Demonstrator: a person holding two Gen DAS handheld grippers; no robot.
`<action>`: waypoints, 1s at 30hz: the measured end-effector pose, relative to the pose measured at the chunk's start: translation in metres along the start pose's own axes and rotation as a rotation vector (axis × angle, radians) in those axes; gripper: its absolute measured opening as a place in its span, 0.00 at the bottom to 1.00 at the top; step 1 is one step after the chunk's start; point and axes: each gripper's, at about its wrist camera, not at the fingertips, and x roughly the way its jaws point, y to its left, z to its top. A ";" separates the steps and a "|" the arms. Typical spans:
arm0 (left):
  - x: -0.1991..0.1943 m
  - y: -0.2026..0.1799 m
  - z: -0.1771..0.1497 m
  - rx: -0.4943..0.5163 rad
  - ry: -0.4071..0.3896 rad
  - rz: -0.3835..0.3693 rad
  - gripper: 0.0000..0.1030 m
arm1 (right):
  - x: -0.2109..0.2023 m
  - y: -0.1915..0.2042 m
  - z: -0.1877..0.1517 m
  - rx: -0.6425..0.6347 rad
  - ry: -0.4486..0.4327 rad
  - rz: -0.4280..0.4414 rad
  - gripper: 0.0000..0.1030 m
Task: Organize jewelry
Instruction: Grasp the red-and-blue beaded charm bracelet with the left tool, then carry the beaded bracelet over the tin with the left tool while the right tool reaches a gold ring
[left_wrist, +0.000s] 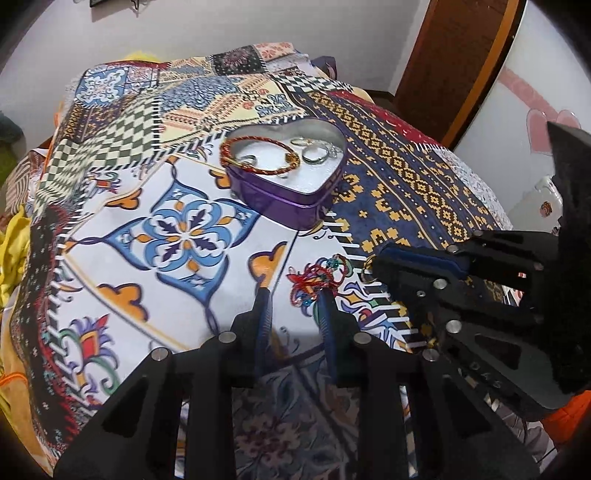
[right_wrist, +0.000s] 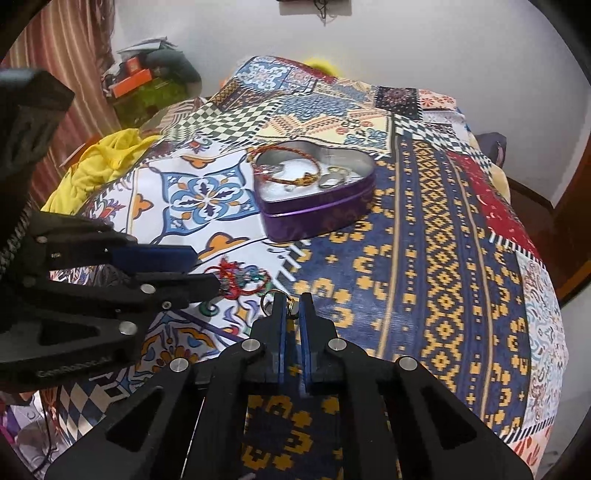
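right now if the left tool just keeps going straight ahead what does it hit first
Most likely the red thread bracelet tangle on the patterned cloth: it lies just past the open left tool, roughly between its fingers. The purple heart tin sits farther along the same line, though depth is hard to judge.

The heart-shaped tin (left_wrist: 291, 201) is metal: its outer wall glossy purple, its inside (right_wrist: 354, 166) bare, shiny silver. In it lie a twisted red-and-gold cord bracelet (left_wrist: 255, 155) and several polished metal rings (left_wrist: 314, 153). The surface is covered by a printed patchwork cloth (left_wrist: 177, 236), smooth and matt. At 6 o'clock from the tin, a tangle of red thread bracelets (left_wrist: 317, 280) looks fibrous. Both the left gripper (left_wrist: 295, 299) and the right gripper (right_wrist: 291, 301) are matt black plastic with bright metal pins and blue pads (right_wrist: 281, 317). Crumpled yellow cloth (right_wrist: 99, 158) lies at 9 o'clock.
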 end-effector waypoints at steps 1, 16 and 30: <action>0.002 -0.001 0.001 -0.001 0.001 -0.003 0.25 | -0.002 -0.003 0.000 0.007 -0.004 -0.002 0.06; 0.006 -0.010 0.004 0.016 -0.011 -0.004 0.06 | -0.020 -0.018 0.005 0.053 -0.054 -0.023 0.06; -0.054 -0.007 0.018 0.004 -0.173 0.032 0.06 | -0.046 -0.022 0.023 0.071 -0.132 -0.037 0.06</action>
